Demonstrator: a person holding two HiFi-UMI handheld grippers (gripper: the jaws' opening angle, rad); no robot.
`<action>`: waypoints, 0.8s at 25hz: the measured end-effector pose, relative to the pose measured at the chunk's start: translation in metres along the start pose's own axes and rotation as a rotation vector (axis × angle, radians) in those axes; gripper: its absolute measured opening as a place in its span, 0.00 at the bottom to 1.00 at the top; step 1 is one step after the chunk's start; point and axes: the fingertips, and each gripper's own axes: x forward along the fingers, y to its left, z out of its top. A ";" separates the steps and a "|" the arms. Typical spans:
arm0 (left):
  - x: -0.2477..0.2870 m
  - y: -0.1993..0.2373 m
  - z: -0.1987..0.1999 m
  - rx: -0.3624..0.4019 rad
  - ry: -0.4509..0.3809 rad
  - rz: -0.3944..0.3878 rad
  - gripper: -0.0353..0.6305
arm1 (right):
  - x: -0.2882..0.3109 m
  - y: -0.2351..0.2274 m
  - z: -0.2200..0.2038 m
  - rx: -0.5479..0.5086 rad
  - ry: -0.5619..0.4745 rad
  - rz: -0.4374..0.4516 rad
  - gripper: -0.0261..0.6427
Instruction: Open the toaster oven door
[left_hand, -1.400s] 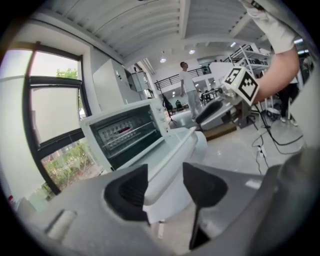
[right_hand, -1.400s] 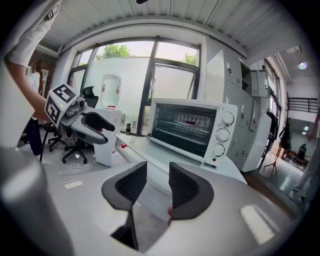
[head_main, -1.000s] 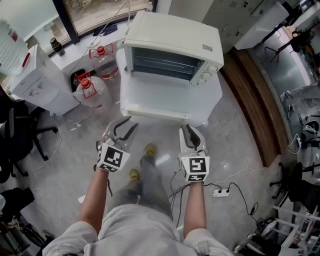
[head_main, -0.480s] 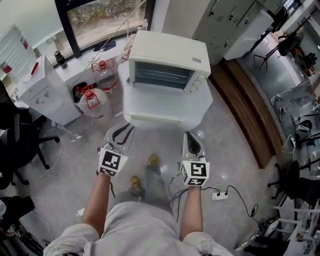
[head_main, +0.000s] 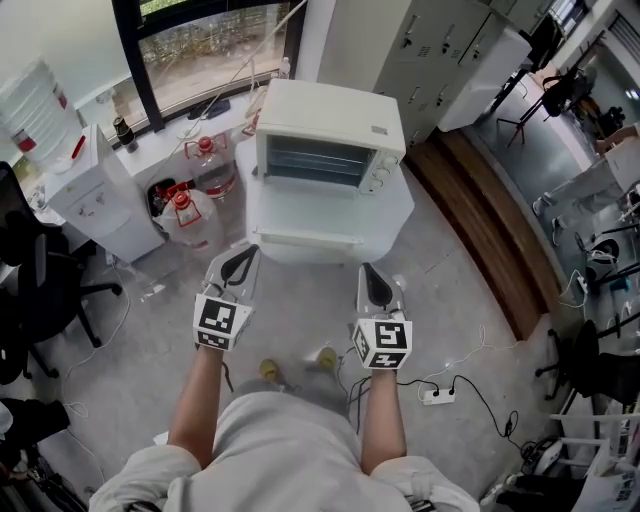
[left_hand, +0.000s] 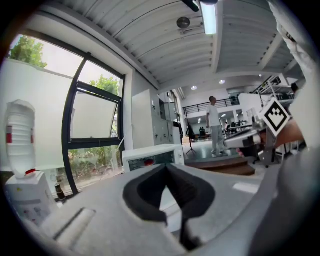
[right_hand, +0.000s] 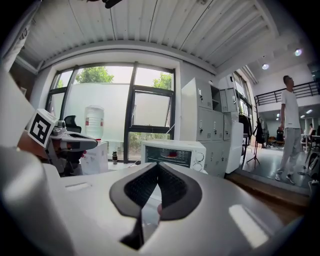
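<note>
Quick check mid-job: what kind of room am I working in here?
Probably an office or lab workspace rather than a kitchen, despite the toaster oven: lockers along the wall, a water dispenser with spare jugs beside it, and an office chair.

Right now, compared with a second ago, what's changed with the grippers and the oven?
The left gripper and right gripper have just closed their jaws, both empty. The person's feet stepped back from the toaster oven, which looks farther off. It and the water jugs stayed put.
</note>
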 end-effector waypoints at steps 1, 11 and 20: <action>-0.001 0.001 0.004 -0.007 -0.006 0.007 0.05 | -0.003 -0.001 0.002 -0.001 -0.003 0.003 0.04; -0.012 0.000 0.023 -0.032 -0.030 0.055 0.05 | -0.027 -0.039 0.017 0.012 -0.045 -0.044 0.04; -0.022 0.013 0.025 -0.029 -0.029 0.072 0.05 | -0.021 -0.033 0.021 0.011 -0.050 -0.041 0.04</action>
